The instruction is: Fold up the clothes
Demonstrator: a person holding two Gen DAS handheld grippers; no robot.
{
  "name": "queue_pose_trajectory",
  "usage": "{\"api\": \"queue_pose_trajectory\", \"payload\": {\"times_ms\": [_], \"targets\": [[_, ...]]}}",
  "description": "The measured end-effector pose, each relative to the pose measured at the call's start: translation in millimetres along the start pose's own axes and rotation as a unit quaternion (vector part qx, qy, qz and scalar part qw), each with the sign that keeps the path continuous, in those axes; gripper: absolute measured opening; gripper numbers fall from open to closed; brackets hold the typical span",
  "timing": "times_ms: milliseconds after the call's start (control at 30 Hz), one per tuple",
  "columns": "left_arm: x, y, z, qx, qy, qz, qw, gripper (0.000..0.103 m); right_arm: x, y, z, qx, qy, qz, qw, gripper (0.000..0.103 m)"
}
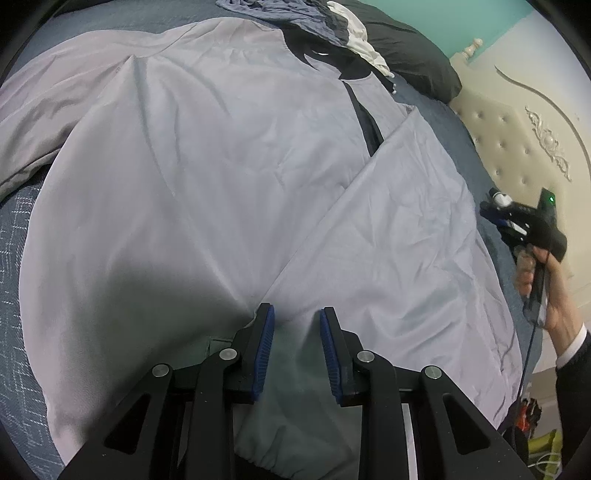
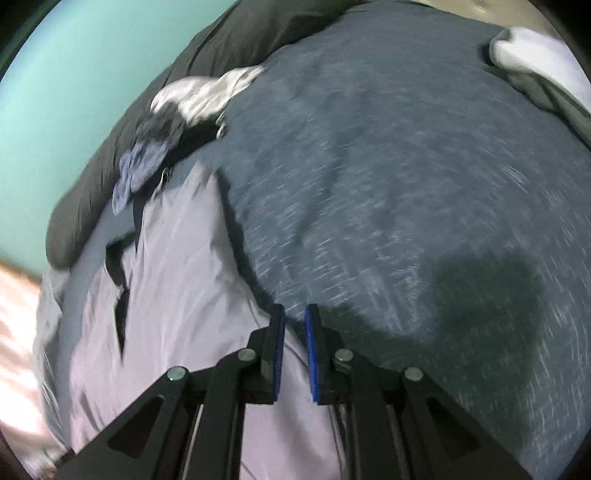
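The pale grey jacket (image 1: 207, 184) lies spread flat on the blue-grey bedspread (image 2: 406, 166), collar toward the far pillow. One sleeve (image 1: 406, 236) is laid diagonally across the body, its cuff end near the hem close to you; the other sleeve (image 1: 40, 129) trails out to the side. That fits a fold partly made, though a garment merely laid out with a sleeve fallen across would look the same.

Your left gripper (image 1: 297, 350) sits low over the hem beside the sleeve end, jaws parted moderately, nothing between the pads. Your right gripper (image 2: 294, 347) is at the jacket's outer edge where cloth meets bedspread, jaws narrowly parted and holding nothing; this view is motion-blurred, so contact with the fabric cannot be confirmed.

If you take the hem, pinch both layers squarely at matching corners so the fold line runs straight. The fabric looks thin and slippery and will likely slide or crease if dragged.

Obstructions: a heap of other clothes (image 1: 295, 22) overlaps the collar area and may catch a fold carried that way. A dark pillow (image 1: 413, 51) lies behind it. The tufted headboard (image 1: 517, 140) stands clear of the work.
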State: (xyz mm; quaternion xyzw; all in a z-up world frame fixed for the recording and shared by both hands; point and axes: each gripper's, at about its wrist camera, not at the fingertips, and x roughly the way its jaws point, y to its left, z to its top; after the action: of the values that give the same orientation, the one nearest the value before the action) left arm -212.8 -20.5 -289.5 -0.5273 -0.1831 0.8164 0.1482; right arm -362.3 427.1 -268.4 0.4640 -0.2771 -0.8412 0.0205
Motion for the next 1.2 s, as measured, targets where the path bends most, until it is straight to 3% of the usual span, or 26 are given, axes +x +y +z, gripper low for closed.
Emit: {"api": "queue_pose_trajectory", "payload": {"times_ms": [267, 400, 567, 900, 1067, 1200], "targets": [[-3.4, -1.2, -2.1, -0.002, -0.006, 0.004, 1.0000, 0.028, -43.2, 13.7, -44.5, 0.003, -0.023, 0.058, 0.998, 0.011], [-9.1, 0.1, -4.4, -0.014, -0.003, 0.000, 0.9999, 0.029, -48.4, 9.4, -65.7, 0.033, -0.010, 0.048, 0.998, 0.011], [-21.0, -0.3, -8.1, -0.029, -0.002, 0.002, 0.9996, 0.040, -50.9, -9.2, -86.3, 0.058, 0.023, 0.006, 0.998, 0.011], [-60.9, 1.2, -15.2, -0.040, -0.010, 0.032, 0.9986, 0.043, -53.3, -13.3, -116.1, 0.015, 0.057, -0.022, 0.998, 0.011], [-87.0, 2.4, -15.4, -0.038, -0.014, 0.045, 0.9982, 0.046, -78.4, -19.4, -125.5, 0.021, 0.030, -0.029, 0.999, 0.011], [-90.1, -9.2, -23.9, -0.026, 0.010, 0.023, 0.9993, 0.047, -104.8, -20.8, -133.8, 0.019, 0.001, -0.004, 1.000, 0.011]]}}
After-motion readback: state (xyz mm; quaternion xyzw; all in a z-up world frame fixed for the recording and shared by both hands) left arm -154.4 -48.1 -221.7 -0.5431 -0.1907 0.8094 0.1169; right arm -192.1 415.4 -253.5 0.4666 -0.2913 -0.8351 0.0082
